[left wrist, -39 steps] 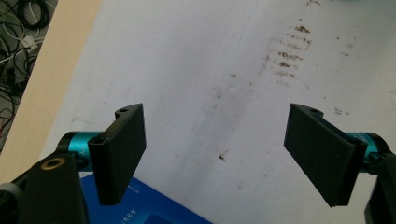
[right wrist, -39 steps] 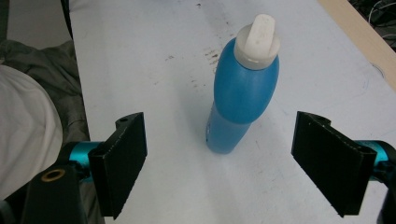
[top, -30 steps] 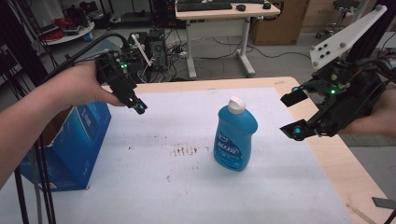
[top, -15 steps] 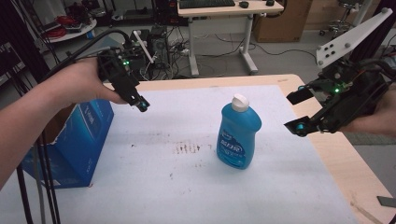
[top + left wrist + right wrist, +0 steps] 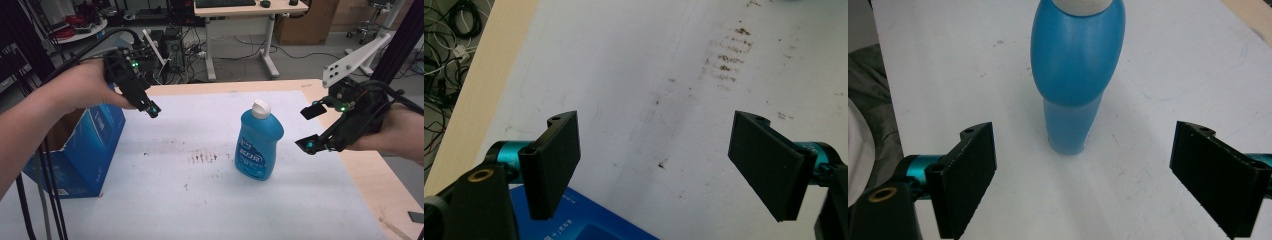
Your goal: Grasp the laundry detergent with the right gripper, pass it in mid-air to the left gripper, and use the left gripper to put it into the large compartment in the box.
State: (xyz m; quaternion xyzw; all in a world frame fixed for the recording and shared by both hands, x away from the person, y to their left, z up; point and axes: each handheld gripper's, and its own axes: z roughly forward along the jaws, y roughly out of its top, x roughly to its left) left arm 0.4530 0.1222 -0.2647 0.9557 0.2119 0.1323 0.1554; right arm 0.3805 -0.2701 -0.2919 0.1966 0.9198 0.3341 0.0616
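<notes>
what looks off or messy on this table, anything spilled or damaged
A patch of brown smudges stains the white table cover just left of the blue bottle; it looks dried, not wet. The bottle stands upright with its cap on, nothing leaking. The blue box at the left edge has a torn-looking open top.

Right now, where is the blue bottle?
In the high view the blue bottle stands upright on the white table cover, right of centre, just left of the open right gripper and apart from it.
</notes>
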